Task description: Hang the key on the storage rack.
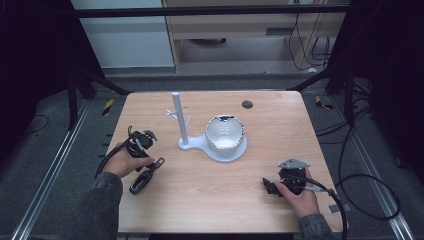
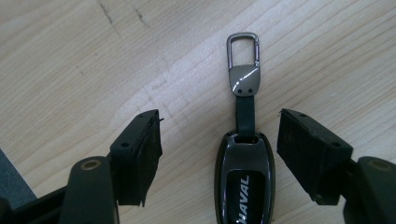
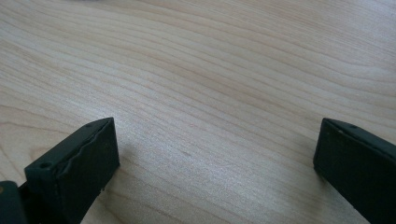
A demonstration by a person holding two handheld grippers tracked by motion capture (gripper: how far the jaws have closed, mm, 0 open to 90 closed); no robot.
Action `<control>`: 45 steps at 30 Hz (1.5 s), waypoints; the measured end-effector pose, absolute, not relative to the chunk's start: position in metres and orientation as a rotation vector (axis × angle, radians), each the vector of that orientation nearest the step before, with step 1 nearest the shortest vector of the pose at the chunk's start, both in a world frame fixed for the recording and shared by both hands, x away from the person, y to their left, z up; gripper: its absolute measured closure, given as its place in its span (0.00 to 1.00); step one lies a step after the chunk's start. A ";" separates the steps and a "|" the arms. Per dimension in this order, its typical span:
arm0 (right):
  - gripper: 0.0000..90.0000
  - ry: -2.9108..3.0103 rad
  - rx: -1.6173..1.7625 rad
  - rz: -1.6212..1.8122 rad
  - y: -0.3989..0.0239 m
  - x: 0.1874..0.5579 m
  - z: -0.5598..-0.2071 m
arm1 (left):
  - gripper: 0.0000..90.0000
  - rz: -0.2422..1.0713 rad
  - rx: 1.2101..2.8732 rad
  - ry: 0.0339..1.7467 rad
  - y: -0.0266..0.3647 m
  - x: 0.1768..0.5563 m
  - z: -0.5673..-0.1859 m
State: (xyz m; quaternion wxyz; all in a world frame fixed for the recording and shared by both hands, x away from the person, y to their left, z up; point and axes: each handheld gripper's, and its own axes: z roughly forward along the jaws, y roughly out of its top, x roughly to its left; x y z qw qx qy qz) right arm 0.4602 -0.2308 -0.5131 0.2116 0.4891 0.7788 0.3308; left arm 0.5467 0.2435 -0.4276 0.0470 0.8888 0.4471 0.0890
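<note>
Showing "HAVAL" lettering, key fob point(image 2: 244, 179) between left gripper point(image 2: 219, 149) jaws.

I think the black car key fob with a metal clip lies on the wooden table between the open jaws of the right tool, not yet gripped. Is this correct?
Not quite: it is the left tool, not the right one. The left gripper view shows the black car key fob with a metal clip lying on the wooden table between its open jaws, not yet gripped. The right tool has bare wood between its jaws.

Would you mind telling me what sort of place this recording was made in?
Probably a lab recording station: a wooden table inside a metal frame, loose cables on grey carpet, and dark curtains at both sides.
</note>
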 end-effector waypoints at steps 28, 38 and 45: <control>0.01 2.163 1.362 0.921 -0.230 0.460 -0.513 | 0.58 0.177 2.760 1.389 0.230 0.553 -0.455; 0.01 2.162 1.362 0.919 -0.230 0.461 -0.513 | 0.69 0.160 2.750 1.387 0.232 0.554 -0.455; 0.01 2.162 1.360 0.918 -0.230 0.461 -0.513 | 0.72 0.151 2.758 1.379 0.231 0.555 -0.457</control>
